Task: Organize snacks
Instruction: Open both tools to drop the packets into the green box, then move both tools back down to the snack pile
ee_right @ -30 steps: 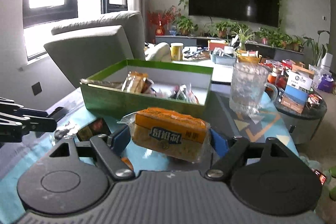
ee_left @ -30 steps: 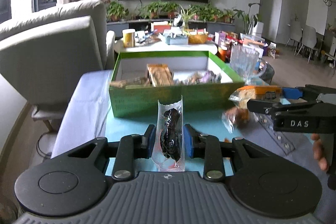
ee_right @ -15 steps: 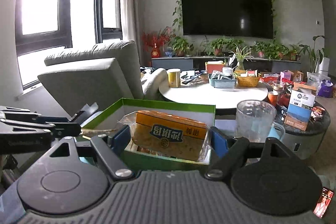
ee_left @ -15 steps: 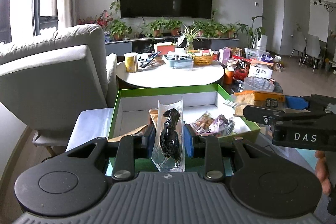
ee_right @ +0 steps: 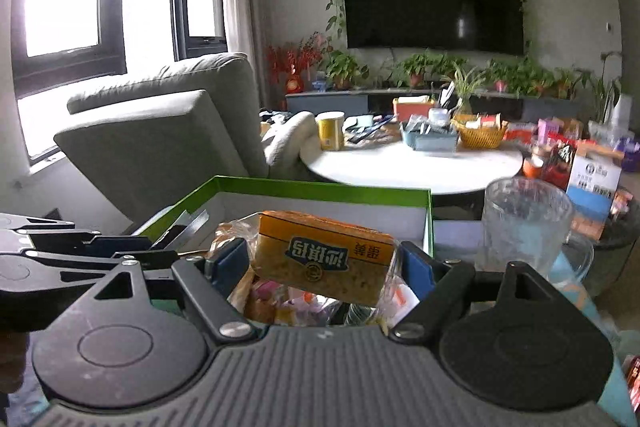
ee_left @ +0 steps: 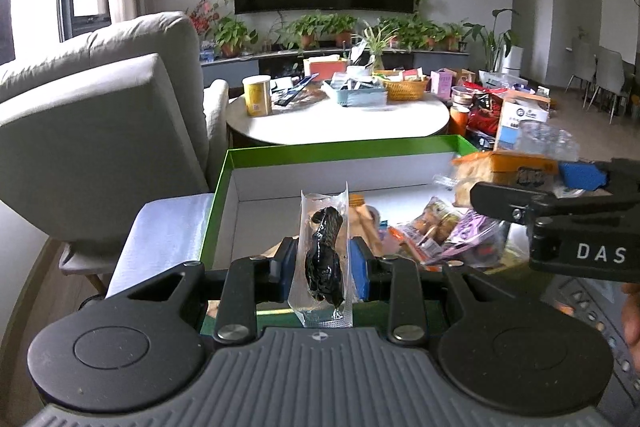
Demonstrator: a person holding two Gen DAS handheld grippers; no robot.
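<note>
The left gripper [ee_left: 322,263] is clamping a clear sealed pouch [ee_left: 324,259] with a dark snack inside, its blue pads closed tight on the pouch's flat sides and holding it upright above the near wall of the green box [ee_left: 340,149]. The right gripper [ee_right: 320,263] is gripping an orange-labelled cake packet [ee_right: 324,257], jaws spread only to the packet's width, and is carrying it above the box's right portion. The pouch is appearing light, thin and slick; the film would likely slip or crease, so a hold across the bulge of the contents, as now, is judged sounder than one on the sealed margin. The cake packet is looking soft and crushable inside loose wrap, best held by its short ends with modest pressure. Other wrapped snacks [ee_left: 440,231] are lying at the right and middle of the box floor, while the left rear of the floor is showing bare white, offering room for release. The box walls are standing low. A glass mug [ee_right: 524,227] is standing just beside the box's right wall, and it is judged a knock hazard for the right tool. The two tools are working close together over the box, so clearance between them is warranting care.
</note>
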